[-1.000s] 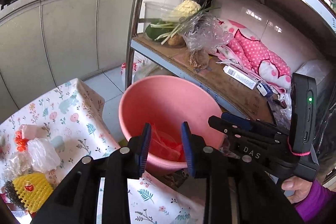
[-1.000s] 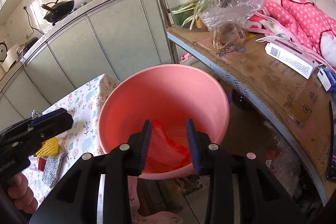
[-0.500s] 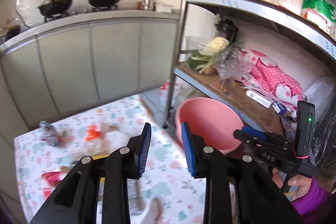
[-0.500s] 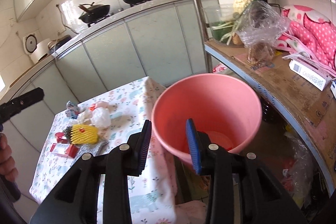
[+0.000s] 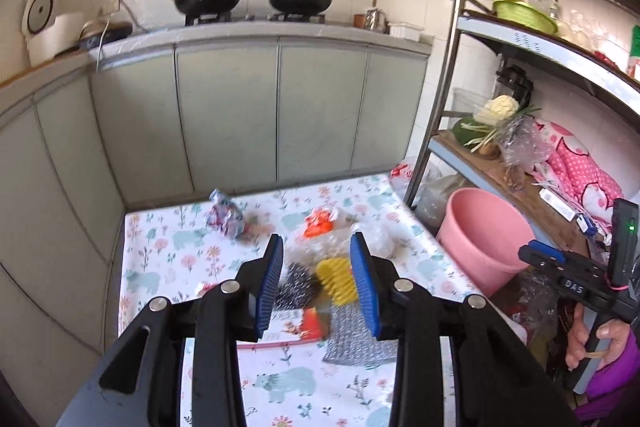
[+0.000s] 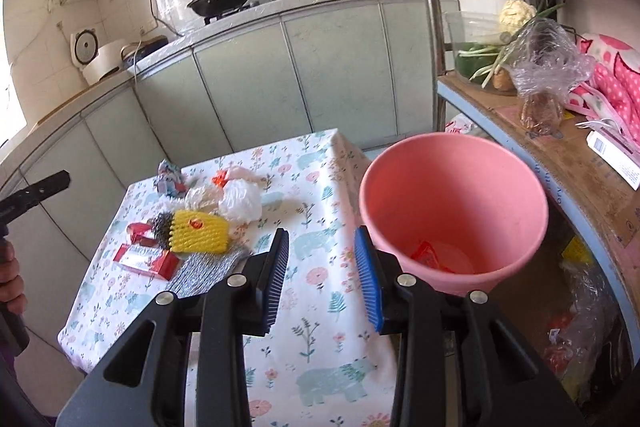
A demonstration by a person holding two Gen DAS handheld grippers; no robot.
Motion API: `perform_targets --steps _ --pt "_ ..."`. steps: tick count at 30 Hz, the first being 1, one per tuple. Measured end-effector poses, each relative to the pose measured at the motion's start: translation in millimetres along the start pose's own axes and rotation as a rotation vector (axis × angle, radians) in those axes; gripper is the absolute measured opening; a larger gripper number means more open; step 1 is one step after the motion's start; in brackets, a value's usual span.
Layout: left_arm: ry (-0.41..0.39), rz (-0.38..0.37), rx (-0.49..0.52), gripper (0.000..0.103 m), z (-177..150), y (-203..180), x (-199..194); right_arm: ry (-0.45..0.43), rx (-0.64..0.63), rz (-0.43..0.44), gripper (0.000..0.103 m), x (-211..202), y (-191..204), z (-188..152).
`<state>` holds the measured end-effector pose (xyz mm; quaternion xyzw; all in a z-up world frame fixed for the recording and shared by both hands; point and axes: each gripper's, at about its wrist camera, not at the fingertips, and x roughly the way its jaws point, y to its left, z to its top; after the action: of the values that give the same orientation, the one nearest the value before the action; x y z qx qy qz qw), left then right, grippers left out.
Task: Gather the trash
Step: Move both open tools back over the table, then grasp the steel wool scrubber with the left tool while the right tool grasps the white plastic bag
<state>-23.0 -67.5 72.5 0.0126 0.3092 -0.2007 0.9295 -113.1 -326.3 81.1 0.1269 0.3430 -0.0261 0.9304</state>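
1. Where the floral cloth covers the counter [image 6: 320,311], the trash lies bunched toward its left half: a crumpled printed wrapper [image 6: 170,177] at the far edge, flat red packets [image 6: 146,259] nearest the left side.
2. Beside them sit a wiry steel scourer [image 5: 298,285], a ribbed yellow foam net [image 6: 200,231], a silvery mesh sheet [image 5: 358,341] and a scrunched white plastic bag [image 6: 240,201].
3. The left gripper [image 5: 318,283] hangs above this heap, its blue ridged fingers [image 5: 270,283] spreading wider with nothing gripped.
4. The right gripper [image 6: 322,277] has its fingers partly apart and empty, over bare cloth.
5. Right of the counter stands a smooth round pink bucket [image 6: 452,163], red scraps at its bottom.
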Motion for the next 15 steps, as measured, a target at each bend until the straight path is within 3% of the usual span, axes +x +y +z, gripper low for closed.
perform_targets --steps 4,10,15 --pt "0.098 -0.02 -0.034 0.034 -11.2 20.1 34.1 0.056 -0.031 0.02 0.035 16.9 18.1 0.6" --pt "0.204 -0.065 -0.082 0.034 -28.9 32.5 85.2 0.144 -0.055 0.123 0.035 58.7 49.9 4.6" --pt "0.241 -0.027 -0.042 0.034 -30.9 26.0 125.4 0.19 -0.071 0.154 0.036 91.3 68.1 12.7"
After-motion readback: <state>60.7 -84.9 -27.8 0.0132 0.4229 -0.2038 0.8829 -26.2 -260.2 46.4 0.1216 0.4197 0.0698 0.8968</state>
